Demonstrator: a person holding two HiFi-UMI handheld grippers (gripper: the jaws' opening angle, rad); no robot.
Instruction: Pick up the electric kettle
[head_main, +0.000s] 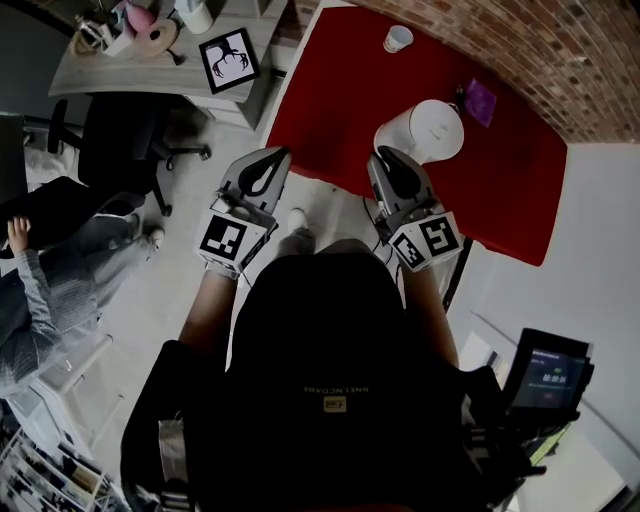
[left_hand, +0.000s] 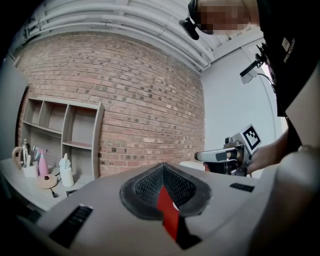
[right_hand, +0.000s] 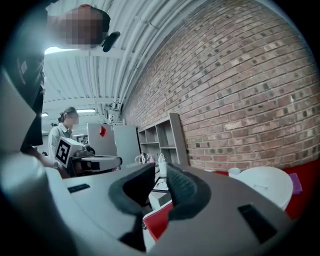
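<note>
A white electric kettle (head_main: 432, 130) stands on the red table (head_main: 340, 90) near its front edge. It shows in the right gripper view as a white dome (right_hand: 267, 185) low on the right. My right gripper (head_main: 385, 152) hovers just left of the kettle and apart from it. Its jaws stand a little apart (right_hand: 161, 172) with nothing between them. My left gripper (head_main: 275, 155) is held over the floor by the table's left corner. Its pads meet (left_hand: 163, 167) and hold nothing.
A white cup (head_main: 397, 38) and a purple item (head_main: 481, 100) sit farther back on the table. A grey desk with a framed picture (head_main: 228, 60) and an office chair (head_main: 130, 130) stand to the left. A seated person (head_main: 40, 270) is at far left.
</note>
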